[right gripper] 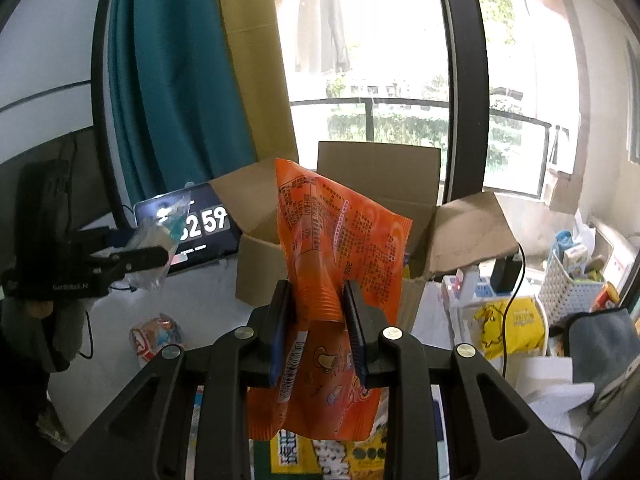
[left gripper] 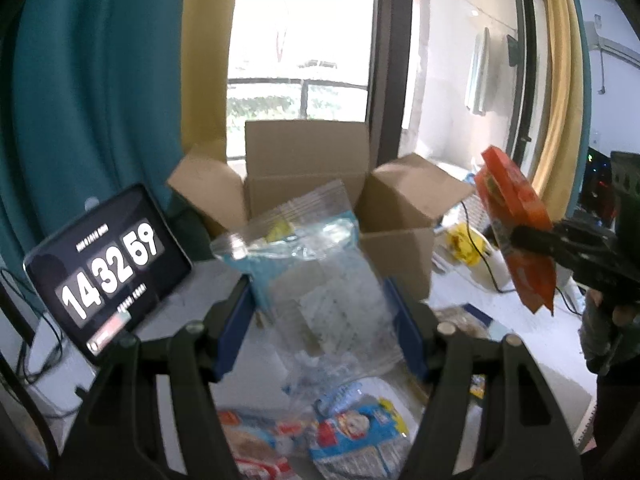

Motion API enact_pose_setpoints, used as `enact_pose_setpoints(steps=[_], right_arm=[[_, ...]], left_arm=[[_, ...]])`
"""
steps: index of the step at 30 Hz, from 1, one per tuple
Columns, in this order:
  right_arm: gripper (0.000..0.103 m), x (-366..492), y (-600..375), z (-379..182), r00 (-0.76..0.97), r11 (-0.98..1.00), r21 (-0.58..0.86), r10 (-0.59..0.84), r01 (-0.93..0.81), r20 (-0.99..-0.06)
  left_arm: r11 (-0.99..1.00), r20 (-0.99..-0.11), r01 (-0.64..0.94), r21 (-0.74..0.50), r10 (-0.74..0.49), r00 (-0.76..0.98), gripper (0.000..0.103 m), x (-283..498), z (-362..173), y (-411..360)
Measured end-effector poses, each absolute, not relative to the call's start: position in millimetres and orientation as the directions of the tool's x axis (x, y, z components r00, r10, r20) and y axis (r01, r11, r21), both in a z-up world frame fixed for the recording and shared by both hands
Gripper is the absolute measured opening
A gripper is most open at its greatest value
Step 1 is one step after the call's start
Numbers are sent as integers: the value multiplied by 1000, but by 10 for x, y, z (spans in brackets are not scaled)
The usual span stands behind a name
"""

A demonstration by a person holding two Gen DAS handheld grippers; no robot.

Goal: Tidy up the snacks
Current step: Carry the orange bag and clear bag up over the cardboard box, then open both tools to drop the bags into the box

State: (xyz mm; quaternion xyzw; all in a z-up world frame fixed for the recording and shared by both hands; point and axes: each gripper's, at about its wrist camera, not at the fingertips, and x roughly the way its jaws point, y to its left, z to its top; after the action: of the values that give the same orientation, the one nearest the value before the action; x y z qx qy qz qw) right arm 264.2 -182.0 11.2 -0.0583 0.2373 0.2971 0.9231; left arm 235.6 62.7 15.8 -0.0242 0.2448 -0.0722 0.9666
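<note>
My left gripper [left gripper: 320, 312] is shut on a clear plastic snack bag [left gripper: 324, 280] with light blue print, held up in front of an open cardboard box [left gripper: 304, 168]. My right gripper [right gripper: 318, 320] is shut on an orange snack packet [right gripper: 340, 248], also raised before the same box [right gripper: 380, 176]. In the left wrist view the orange packet [left gripper: 516, 232] and the right gripper [left gripper: 532, 238] hang at the right. In the right wrist view the left gripper [right gripper: 160, 254] with the clear bag [right gripper: 154, 240] sits at the left.
A tablet clock [left gripper: 108, 268] leans left of the box. More snack packs [left gripper: 352, 440] lie on the white table [left gripper: 520, 356] below my left gripper, and a round pack [right gripper: 156, 336] lies at the left. A yellow bag [right gripper: 508, 324], white basket [right gripper: 568, 292] and cables crowd the right.
</note>
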Motion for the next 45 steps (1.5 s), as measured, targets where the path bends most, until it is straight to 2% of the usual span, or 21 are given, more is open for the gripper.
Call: enact_pose_setpoints(steps=[11,26,36,45], right_arm=[[29,2967,-1757,212,732,820,19,520,-572,-441],[29,3411,-1645,276,746,823,7,518,-568,-418],[29,3785,-1477,362,763,831,12,516,-556,-390],[29,4117,-1176,445,771,828,36,536,-559,-344]], left_arm=[[992,-425,122,-23,-120,897,67,2791,329,636],[998,-386,63,-21,-66,920,68,3548,401,804],[997,-430,49,-52,-66,900,68,4168,252,817],[999,-463,33,-28,-42,886,68,4507,176,804]])
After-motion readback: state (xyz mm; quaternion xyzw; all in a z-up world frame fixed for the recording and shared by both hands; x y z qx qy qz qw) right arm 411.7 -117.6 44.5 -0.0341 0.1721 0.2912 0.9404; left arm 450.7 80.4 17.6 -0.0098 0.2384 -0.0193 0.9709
